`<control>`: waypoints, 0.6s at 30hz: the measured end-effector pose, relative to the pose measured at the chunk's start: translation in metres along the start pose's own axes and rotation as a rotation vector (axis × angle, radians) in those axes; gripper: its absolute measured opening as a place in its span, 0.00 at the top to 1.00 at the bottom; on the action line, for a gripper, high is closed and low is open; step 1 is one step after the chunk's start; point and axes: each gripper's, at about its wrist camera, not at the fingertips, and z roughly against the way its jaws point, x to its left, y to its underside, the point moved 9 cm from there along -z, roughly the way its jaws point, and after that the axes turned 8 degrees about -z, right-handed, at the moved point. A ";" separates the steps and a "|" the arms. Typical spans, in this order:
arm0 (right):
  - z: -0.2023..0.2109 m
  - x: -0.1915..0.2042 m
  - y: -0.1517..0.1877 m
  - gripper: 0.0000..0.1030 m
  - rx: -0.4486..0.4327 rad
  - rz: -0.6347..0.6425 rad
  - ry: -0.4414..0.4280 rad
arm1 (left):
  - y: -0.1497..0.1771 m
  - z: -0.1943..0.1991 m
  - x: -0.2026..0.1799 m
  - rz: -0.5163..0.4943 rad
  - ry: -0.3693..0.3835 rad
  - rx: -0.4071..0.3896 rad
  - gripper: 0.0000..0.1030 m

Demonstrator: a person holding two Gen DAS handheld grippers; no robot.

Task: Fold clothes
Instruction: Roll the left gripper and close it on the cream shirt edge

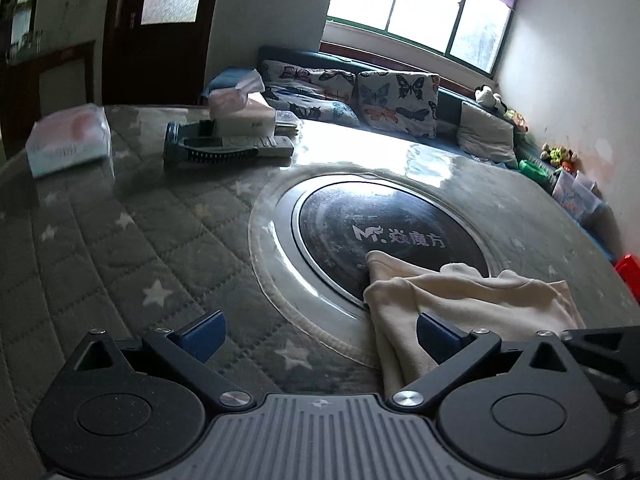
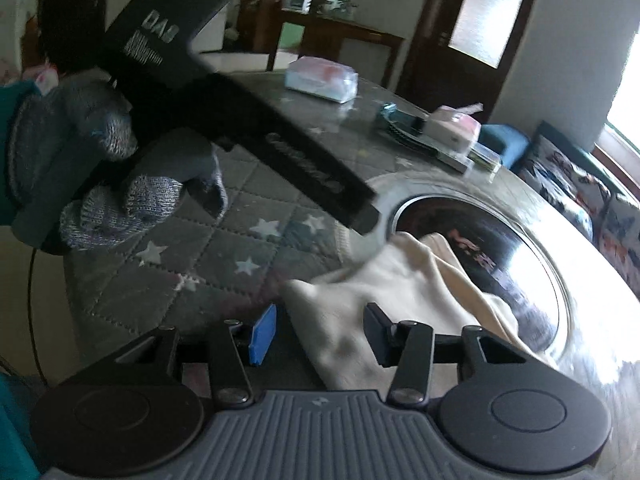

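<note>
A crumpled cream garment [image 1: 472,300] lies on the round table, partly over the black glass disc [image 1: 360,220] at its centre. My left gripper [image 1: 320,338] is open, low over the table, with its right finger at the garment's near left edge. In the right wrist view the same cream garment [image 2: 400,292] spreads between the fingers of my right gripper [image 2: 324,334], which is open and holds nothing. A grey-gloved hand [image 2: 100,184] holds the left gripper's black body [image 2: 256,128] at the upper left there.
The table wears a grey quilted cover with white stars [image 1: 120,248]. Tissue packs [image 1: 70,140], a tissue box [image 1: 244,116] and a brush with a remote [image 1: 228,148] sit at the far side. A sofa with butterfly cushions [image 1: 360,96] stands beyond.
</note>
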 end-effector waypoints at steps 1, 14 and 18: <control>-0.004 0.003 -0.001 0.57 0.003 0.012 0.007 | 0.001 0.000 0.001 0.013 0.004 0.003 0.00; 0.008 -0.015 -0.009 0.85 -0.031 -0.118 -0.021 | 0.009 -0.013 -0.010 0.268 0.140 0.098 0.06; 0.020 -0.031 -0.014 0.86 -0.062 -0.189 -0.046 | 0.006 -0.016 -0.016 0.312 0.157 0.117 0.14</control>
